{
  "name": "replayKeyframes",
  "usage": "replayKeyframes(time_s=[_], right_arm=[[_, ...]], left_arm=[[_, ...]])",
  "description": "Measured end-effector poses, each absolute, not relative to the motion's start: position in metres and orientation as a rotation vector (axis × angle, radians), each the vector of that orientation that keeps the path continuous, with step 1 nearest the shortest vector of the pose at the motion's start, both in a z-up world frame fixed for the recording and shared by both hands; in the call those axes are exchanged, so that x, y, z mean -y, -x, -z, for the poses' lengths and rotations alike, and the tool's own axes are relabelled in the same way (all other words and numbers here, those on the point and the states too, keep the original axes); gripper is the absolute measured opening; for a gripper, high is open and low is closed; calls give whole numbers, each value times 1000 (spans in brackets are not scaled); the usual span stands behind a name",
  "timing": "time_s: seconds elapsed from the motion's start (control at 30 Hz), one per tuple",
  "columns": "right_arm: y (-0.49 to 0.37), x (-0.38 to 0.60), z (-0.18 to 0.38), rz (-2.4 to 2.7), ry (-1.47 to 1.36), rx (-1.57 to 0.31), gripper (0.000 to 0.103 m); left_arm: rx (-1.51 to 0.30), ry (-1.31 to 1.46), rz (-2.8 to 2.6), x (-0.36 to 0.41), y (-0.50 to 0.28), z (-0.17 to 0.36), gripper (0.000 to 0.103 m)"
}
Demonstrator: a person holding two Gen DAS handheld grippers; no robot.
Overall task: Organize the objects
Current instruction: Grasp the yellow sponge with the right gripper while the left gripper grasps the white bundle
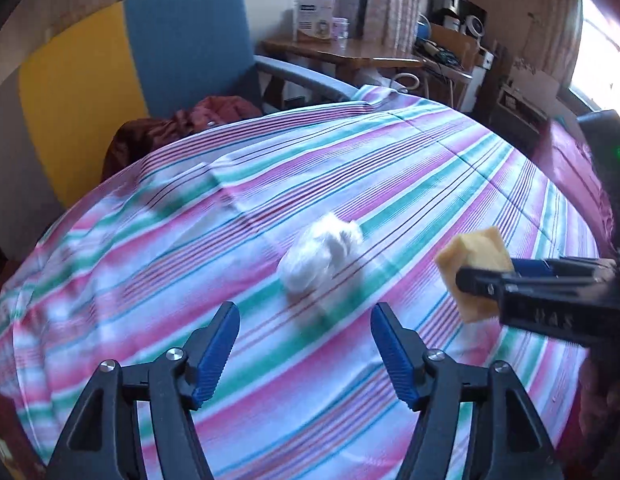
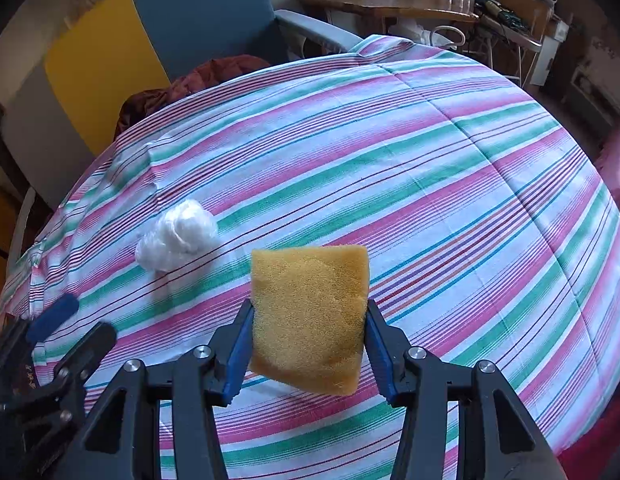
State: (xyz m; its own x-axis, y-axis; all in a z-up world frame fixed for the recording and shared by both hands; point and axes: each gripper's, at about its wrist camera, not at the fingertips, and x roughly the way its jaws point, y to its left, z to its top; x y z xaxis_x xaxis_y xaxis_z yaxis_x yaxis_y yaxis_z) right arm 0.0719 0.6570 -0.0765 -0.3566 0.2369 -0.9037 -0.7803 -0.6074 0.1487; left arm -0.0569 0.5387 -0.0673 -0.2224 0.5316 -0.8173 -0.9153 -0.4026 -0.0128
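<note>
Left wrist view first: the left gripper (image 1: 303,340) sits at the bottom of the frame with its blue pads spread wide and nothing between them, only the striped cloth (image 1: 149,272) underneath. A crumpled white plastic bag (image 1: 322,258) lies on the cloth just above the gap, a bit blurry, its long side running from lower left to upper right. Over at the right edge the right gripper (image 1: 476,282) pokes in sideways, clamped on a yellow sponge (image 1: 476,254) that sits clear of the cloth. Blue chair (image 1: 189,44) and a maroon garment (image 1: 181,124) fill the upper left, with a cluttered wooden desk (image 1: 350,50) top centre.

Right wrist view: the sponge (image 2: 310,316) is squeezed between both blue pads of the right gripper (image 2: 307,344), flat face to the camera, long side roughly up-down and tilted slightly. The white bag (image 2: 175,236) lies to its left on the cloth (image 2: 450,200), well apart. The left gripper (image 2: 65,328) shows at the lower left corner.
</note>
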Motion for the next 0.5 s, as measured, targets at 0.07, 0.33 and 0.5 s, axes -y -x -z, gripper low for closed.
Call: replayKeyframes(time_s=[0.07, 0.33, 0.5], right_arm=[[-72, -659, 80, -2001, 1210, -790, 52], [-72, -662, 86, -1984, 1218, -823, 53], [-67, -660, 91, -1993, 1254, -786, 53]], left_arm=[[-636, 920, -1783, -557, 56, 72, 76], [-734, 934, -1784, -610, 71, 101, 73], [-687, 966, -1789, -591, 73, 109, 32]])
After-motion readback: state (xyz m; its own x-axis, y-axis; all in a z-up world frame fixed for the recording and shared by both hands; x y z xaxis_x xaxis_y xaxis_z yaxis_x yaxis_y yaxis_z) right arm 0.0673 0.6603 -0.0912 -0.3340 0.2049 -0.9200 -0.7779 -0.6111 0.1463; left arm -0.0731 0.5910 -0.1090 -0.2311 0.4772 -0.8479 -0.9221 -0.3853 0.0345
